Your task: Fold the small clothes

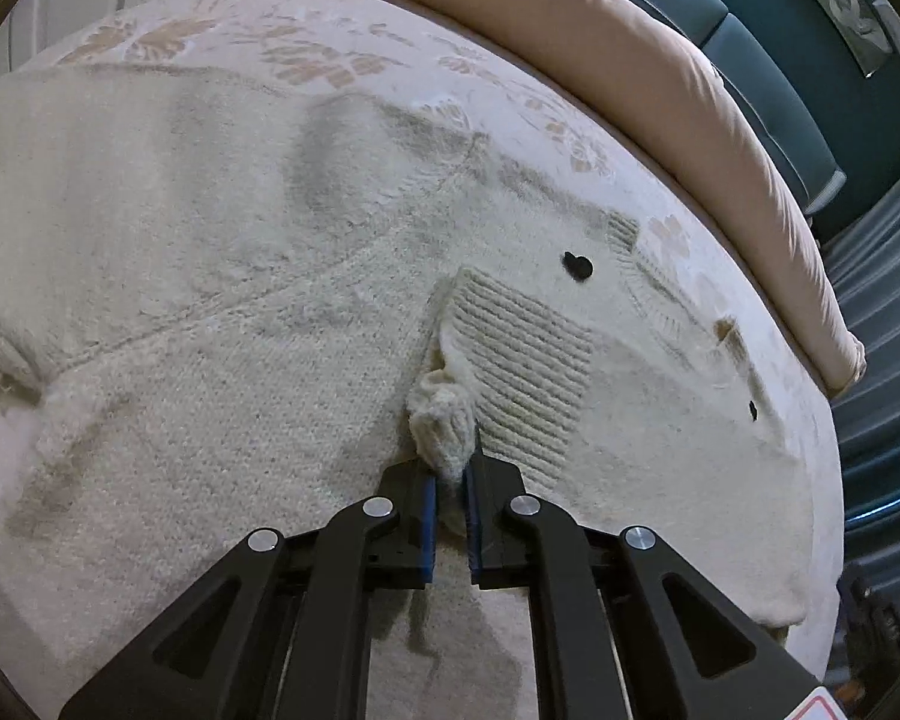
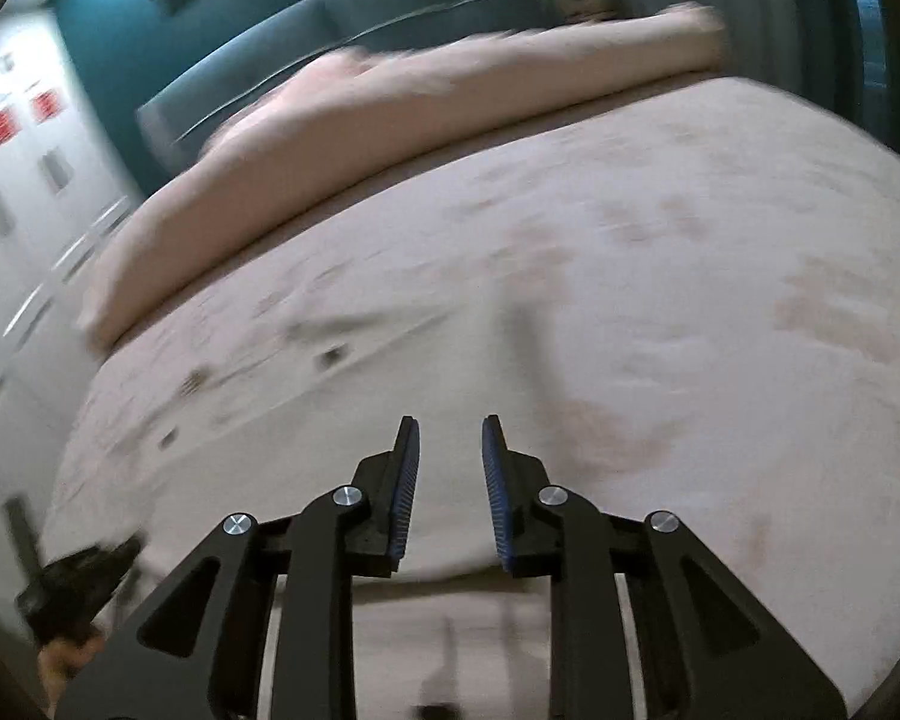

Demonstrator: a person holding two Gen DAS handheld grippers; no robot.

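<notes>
Your left gripper [image 1: 450, 474] pinches the cuff [image 1: 444, 420], laid over the sweater [image 1: 210, 300]. Your right gripper [image 2: 450, 450] hangs spread, empty. Most folding remains.

Home bedroom, patterned bedspread [image 1: 330, 54], pink duvet [image 1: 600, 60], teal headboard [image 2: 330, 30]
</notes>
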